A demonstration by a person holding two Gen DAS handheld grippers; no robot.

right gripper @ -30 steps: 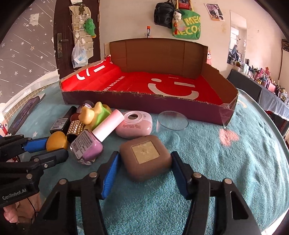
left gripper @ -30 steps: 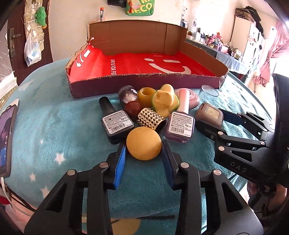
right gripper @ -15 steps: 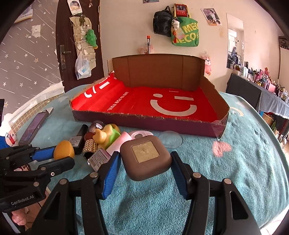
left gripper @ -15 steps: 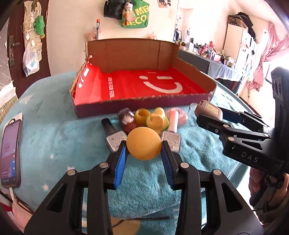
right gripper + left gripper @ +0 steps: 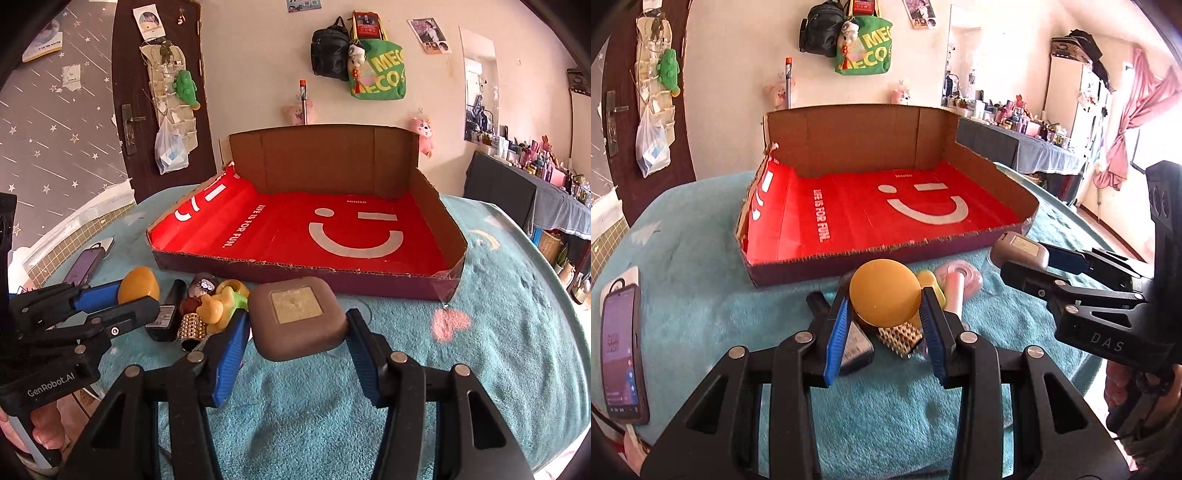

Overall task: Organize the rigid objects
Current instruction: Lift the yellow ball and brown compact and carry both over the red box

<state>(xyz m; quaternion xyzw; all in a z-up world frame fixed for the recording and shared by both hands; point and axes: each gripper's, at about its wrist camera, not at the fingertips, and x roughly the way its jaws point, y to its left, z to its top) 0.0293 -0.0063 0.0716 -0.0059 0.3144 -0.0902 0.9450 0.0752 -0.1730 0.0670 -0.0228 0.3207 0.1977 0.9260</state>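
My left gripper (image 5: pixel 884 301) is shut on a round yellow-orange object (image 5: pixel 885 292) and holds it above the pile of small items, in front of the box. It also shows in the right wrist view (image 5: pixel 139 285). My right gripper (image 5: pixel 297 325) is shut on a brown square compact (image 5: pixel 296 316), lifted off the blanket; it also shows in the left wrist view (image 5: pixel 1019 251). The open cardboard box with a red smiley lining (image 5: pixel 332 232) stands just behind, with nothing inside.
On the teal blanket (image 5: pixel 498 332) lie a studded gold cylinder (image 5: pixel 191 326), a yellow duck (image 5: pixel 214 308), a dark nail polish bottle (image 5: pixel 166 314) and a pink round case (image 5: pixel 964 277). A phone (image 5: pixel 622 354) lies at the left edge.
Both grippers have risen off the blanket with their objects and moved toward the box. The item pile now sits lower in both views.
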